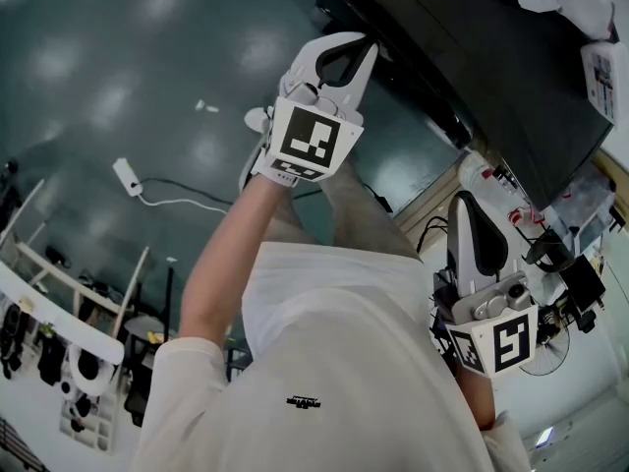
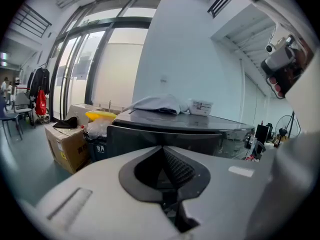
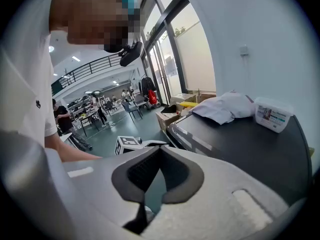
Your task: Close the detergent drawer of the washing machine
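The washing machine (image 1: 491, 57) is a dark grey block at the upper right of the head view, and its flat top fills the right of the right gripper view (image 3: 240, 139). Its dark front panel (image 2: 150, 139) faces the left gripper view. I cannot pick out the detergent drawer itself. My left gripper (image 1: 357, 43) is raised with its tips close to the machine's front edge, jaws shut on nothing (image 2: 162, 148). My right gripper (image 1: 468, 201) hangs lower, beside the machine, also shut and empty (image 3: 160, 148).
A crumpled white cloth (image 2: 157, 104) and a white labelled tub (image 2: 201, 107) lie on the machine's top. A cardboard box (image 2: 65, 141) and a bin stand left of the machine. A power strip (image 1: 128, 177) lies on the floor. A fan (image 1: 550, 347) and clutter sit at the right.
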A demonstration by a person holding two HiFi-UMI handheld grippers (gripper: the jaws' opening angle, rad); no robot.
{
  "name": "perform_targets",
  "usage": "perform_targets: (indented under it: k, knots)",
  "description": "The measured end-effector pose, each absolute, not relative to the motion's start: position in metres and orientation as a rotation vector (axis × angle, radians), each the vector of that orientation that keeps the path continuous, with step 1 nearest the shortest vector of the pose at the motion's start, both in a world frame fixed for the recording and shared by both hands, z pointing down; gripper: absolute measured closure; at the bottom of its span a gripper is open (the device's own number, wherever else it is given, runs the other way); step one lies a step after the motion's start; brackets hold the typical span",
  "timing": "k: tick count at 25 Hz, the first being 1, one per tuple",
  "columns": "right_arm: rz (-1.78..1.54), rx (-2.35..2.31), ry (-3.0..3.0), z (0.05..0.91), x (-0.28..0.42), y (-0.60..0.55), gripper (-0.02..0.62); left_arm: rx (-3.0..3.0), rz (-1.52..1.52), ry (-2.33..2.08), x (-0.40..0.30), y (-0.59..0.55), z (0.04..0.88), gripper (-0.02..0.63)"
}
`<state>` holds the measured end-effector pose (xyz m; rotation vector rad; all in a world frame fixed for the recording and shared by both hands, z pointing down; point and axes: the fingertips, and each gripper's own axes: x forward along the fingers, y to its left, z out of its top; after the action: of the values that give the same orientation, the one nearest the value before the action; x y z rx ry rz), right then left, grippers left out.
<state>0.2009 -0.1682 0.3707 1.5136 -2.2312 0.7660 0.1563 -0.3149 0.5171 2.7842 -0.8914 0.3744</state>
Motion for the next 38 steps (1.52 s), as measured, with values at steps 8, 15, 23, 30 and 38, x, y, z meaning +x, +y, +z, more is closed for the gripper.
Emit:
perform_targets:
  k: [8, 15, 23, 30, 38]
  knots:
    - [0.812, 1.481, -2.235, 0.381, 0.191, -0.166, 0.594, 2.792, 0.375, -0.851, 0.171, -0.328, 0.517, 0.584]
    - [0.770, 1.460, -2.255, 0.370, 0.175, -0.165, 0.594, 2.763, 0.364, -0.911, 0.169, -0.333, 0.518, 0.586]
    - [0.727, 1.479, -2.267, 0.357, 0.176, -0.161, 0.594, 2.755, 0.435, -0.835, 0.169, -0.333, 0.519, 0.588]
    - [0.700, 1.492, -2.294, 0.345, 0.183, -0.161, 0.594, 2.709, 0.482, -0.837, 0.161, -0.319, 0.520, 0.588]
    - [0.673, 1.457, -2.347, 0.329, 0.176, -0.167, 0.594, 2.656, 0.459, -0.881, 0.131, -0.304, 0.490, 0.588]
